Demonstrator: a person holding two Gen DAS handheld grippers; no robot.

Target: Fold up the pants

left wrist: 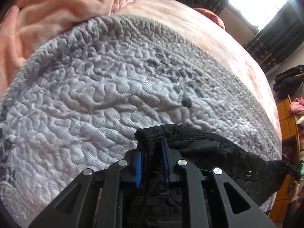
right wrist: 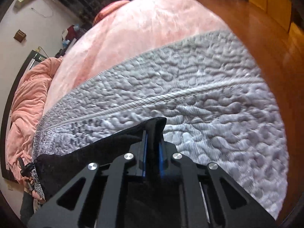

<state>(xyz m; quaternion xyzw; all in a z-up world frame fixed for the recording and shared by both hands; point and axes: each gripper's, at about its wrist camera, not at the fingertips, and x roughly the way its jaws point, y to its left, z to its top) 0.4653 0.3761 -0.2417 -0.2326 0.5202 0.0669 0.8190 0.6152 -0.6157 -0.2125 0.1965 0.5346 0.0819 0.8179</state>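
2 grippers each clench a bunch of the black pants. In the left wrist view, the left gripper (left wrist: 152, 146) has its blue-padded fingers (left wrist: 139, 163) closed on a gathered, elastic-looking edge of the pants (left wrist: 209, 152), which run away toward 3 o'clock and hang slack above the grey quilted cover (left wrist: 95, 87). At the far end of that span, near 3 o'clock, the other tool is only a small dark shape. In the right wrist view, the right gripper (right wrist: 153, 142) pinches a folded corner of the pants (right wrist: 85, 157) between its blue pads (right wrist: 145, 152); the cloth stretches off toward 8 o'clock, where the left tool shows small at the edge. Beyond the quilted cover (right wrist: 190, 87) lies a pink blanket (right wrist: 142, 30) toward 11 o'clock, a rumpled peach blanket (right wrist: 28, 98) at 9 o'clock, and a wooden floor (right wrist: 247, 15) at 1 o'clock.
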